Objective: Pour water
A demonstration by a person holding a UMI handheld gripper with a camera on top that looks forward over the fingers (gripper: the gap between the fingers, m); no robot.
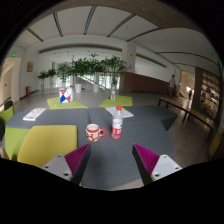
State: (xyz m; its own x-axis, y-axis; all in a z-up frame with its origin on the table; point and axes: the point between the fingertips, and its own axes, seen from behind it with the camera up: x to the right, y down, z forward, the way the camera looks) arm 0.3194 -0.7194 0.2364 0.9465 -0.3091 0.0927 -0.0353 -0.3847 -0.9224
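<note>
A small plastic water bottle [117, 123] with a red label stands upright on the dark grey table [150, 128]. Just to its left sits a red-and-white mug [94, 131]. Both stand beyond my fingers, well ahead of the gap between them. My gripper [111, 160] is open, its magenta pads [77, 158] spread wide with only bare tabletop between them.
A second patterned cup [65, 97] stands farther back on the left. A white paper [34, 114] lies at the left and another [118, 111] behind the bottle. Yellow-green panels [43, 143] flank the table. Potted plants [90, 68] line the back; shelves [208, 95] stand at right.
</note>
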